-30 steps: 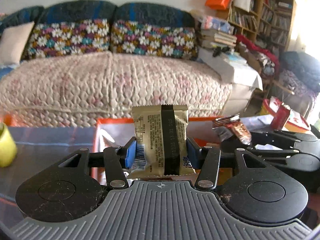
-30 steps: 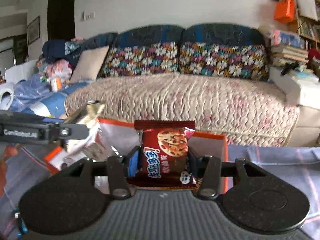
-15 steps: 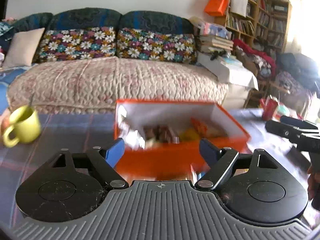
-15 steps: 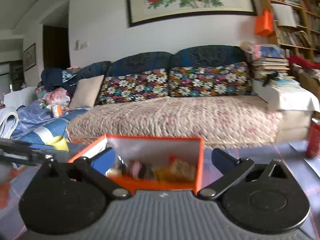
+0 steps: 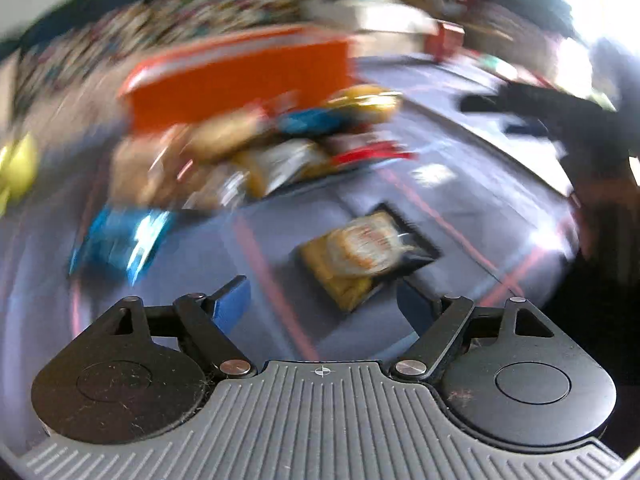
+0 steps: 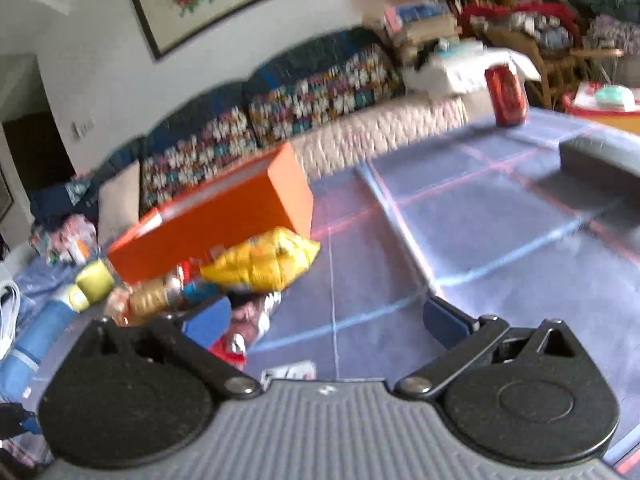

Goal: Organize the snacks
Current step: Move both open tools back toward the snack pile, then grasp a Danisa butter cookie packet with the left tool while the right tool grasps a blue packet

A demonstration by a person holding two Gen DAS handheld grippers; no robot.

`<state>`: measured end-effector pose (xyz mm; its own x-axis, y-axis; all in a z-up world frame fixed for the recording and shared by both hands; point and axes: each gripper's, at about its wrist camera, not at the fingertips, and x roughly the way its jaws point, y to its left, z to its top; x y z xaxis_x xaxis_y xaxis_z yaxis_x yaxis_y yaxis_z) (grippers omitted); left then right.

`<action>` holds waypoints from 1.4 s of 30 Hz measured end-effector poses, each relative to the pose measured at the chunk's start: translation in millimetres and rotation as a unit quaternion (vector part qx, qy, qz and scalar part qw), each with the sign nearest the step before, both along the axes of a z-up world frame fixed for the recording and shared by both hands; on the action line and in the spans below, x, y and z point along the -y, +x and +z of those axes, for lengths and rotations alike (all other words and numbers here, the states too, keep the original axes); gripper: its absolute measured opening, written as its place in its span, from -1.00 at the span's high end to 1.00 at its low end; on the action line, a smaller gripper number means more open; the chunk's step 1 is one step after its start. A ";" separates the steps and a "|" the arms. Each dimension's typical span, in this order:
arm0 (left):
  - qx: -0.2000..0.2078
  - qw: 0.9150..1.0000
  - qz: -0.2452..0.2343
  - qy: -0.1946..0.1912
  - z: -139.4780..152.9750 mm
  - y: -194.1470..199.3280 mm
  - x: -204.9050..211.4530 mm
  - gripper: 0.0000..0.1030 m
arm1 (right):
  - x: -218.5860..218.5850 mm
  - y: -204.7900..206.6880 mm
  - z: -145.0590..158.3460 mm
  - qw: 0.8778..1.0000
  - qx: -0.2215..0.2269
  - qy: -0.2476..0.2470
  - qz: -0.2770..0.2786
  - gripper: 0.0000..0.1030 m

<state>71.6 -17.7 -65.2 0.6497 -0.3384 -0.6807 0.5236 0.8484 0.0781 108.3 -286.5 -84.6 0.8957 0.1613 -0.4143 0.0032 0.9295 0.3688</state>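
The left wrist view is blurred. My left gripper [image 5: 322, 300] has its jaws apart and closing, with nothing between them. A yellow and black snack packet [image 5: 368, 252] lies flat on the blue tablecloth just ahead of it. Farther back a heap of loose snacks [image 5: 260, 148] sits in front of the orange box [image 5: 240, 76], and a blue packet [image 5: 120, 240] lies to the left. My right gripper [image 6: 326, 316] is wide open and empty over the cloth. A yellow bag [image 6: 264, 260] and other snacks lie left of it beside the orange box [image 6: 212, 220].
A red can [image 6: 506, 96] stands at the table's far right edge. A yellow mug [image 6: 94, 280] sits left of the snacks. A grey object [image 6: 600, 156] lies at the right. A sofa [image 6: 320, 96] runs behind the table, with cluttered shelves beyond.
Both grippers let go of their snack packets over the orange box and opened. They then pulled back from the box, rolled and dipped toward the table and the loose snacks.
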 end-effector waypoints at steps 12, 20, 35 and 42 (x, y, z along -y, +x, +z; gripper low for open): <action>-0.107 0.941 -0.304 0.106 -7.5 84.9 32.3 0.59 | 4.6 1.7 -5.1 1.000 -0.007 0.009 -0.001 -0.99; -0.073 0.995 -0.025 0.069 -13.6 54.5 2.1 0.79 | -4.9 8.8 -8.6 1.000 -0.023 -0.012 0.013 -0.99; -0.050 0.971 0.233 -0.004 -17.3 -5.4 -78.9 0.71 | -142.9 35.9 25.5 0.970 -0.019 -0.065 0.233 -0.99; -0.056 0.969 0.240 -0.029 -19.0 -8.2 -89.7 0.61 | -293.3 87.9 19.7 0.907 -0.040 -0.147 0.392 -0.79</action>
<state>63.4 72.0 -84.2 0.6656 -0.0553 -0.7443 0.0694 0.9975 -0.0120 196.2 6.8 -64.8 0.5182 0.6079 -0.6016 -0.6857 0.7157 0.1325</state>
